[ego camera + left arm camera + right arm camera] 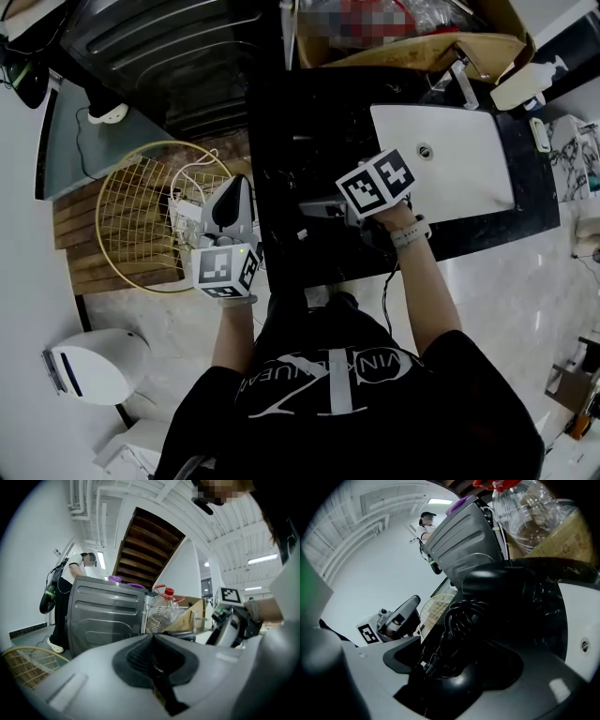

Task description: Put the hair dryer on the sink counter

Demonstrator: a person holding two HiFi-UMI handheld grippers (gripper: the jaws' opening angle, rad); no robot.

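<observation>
The black hair dryer [492,597] lies on the dark sink counter [300,122] with its cord [452,634] coiled beside it. My right gripper [459,663] stands open around it, jaws wide, tilted down at the counter left of the white basin [450,164]. In the head view the dryer blends into the dark counter under that gripper [314,214]. My left gripper [232,192] hovers shut and empty over the gap left of the counter, above a gold wire basket [141,225]. In the left gripper view its jaws meet on nothing [152,644].
A grey appliance [169,47] stands behind the basket. A cardboard box [422,47] and a plastic bottle [164,609] sit at the counter's back. A white toilet [94,366] is at lower left. Another person [77,569] stands far off.
</observation>
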